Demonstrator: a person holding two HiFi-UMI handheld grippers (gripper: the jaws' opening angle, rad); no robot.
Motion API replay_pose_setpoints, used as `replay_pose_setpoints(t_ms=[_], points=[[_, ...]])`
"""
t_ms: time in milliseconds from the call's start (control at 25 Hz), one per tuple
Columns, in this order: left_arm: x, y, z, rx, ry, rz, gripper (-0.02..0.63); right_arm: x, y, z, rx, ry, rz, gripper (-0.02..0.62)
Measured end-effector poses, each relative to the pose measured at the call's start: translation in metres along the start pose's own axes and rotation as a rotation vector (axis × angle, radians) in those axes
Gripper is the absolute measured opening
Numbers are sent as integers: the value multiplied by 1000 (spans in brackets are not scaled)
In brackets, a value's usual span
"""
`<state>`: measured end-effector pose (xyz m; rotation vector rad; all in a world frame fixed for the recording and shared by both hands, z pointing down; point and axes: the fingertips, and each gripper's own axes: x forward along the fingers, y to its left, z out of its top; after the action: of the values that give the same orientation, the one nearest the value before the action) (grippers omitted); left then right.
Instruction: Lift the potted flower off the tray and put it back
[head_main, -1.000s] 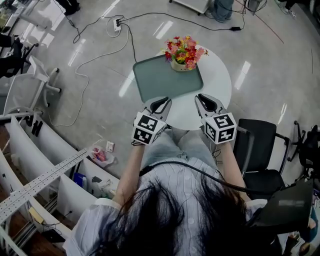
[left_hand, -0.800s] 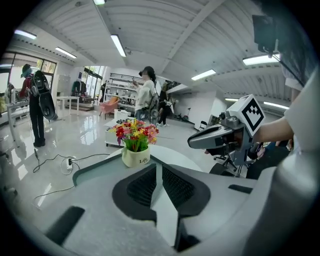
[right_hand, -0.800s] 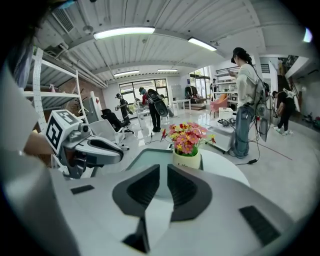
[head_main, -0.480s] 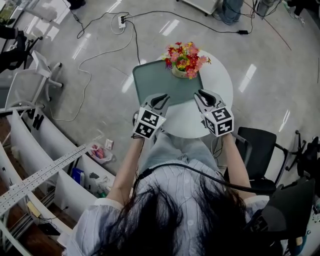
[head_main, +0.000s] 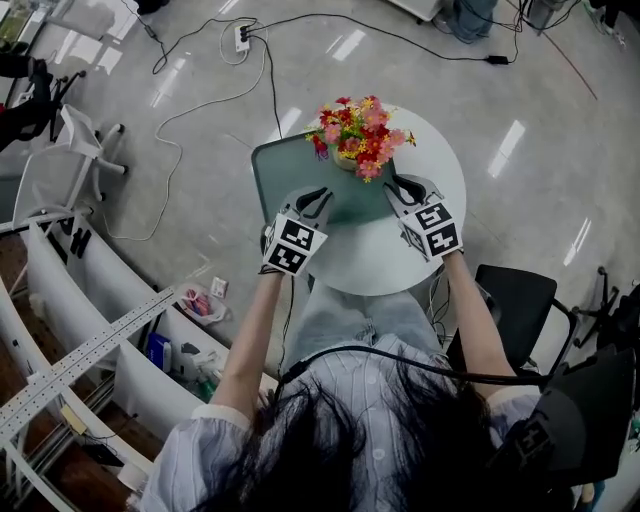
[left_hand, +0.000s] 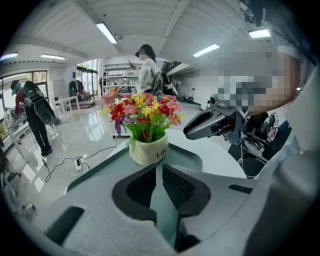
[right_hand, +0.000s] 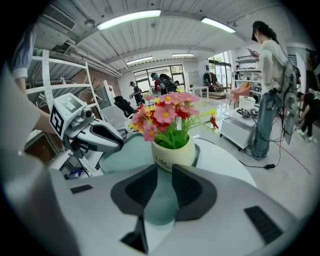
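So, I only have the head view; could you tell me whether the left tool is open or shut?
Observer: Shut; in the left gripper view the left tool has its jaws together, nothing between them.
Operator: And the right one, please?
Observer: The right tool is shut and empty too, with the pot straight ahead of it.
Operator: Does the pot carry print?
Observer: Yes, dark lettering on its cream side, partly hidden.
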<state>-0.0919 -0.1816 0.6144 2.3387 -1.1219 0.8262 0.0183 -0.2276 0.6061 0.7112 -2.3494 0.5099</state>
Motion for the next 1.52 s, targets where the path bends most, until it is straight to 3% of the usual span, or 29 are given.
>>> replay_pose_setpoints(t_ms=[160, 240, 320, 640, 960, 1520], points=[[20, 9, 1, -18, 18, 8, 33, 15, -15, -6, -28, 34, 35, 69], [29, 13, -1, -30, 37, 7, 68, 21, -22, -8, -29, 45, 55, 89], [38, 18, -2, -31, 49, -2, 139, 28, -27, -8, -29, 54, 82, 146], [65, 35, -7, 47, 97, -20, 176, 54, -32, -13, -131, 100, 172, 277], [87, 40, -2, 156, 123, -58, 230, 74, -32, -5, -217, 130, 187, 290], [86, 37, 6, 222, 126, -20, 241, 71, -29, -2, -217, 109, 138, 290]])
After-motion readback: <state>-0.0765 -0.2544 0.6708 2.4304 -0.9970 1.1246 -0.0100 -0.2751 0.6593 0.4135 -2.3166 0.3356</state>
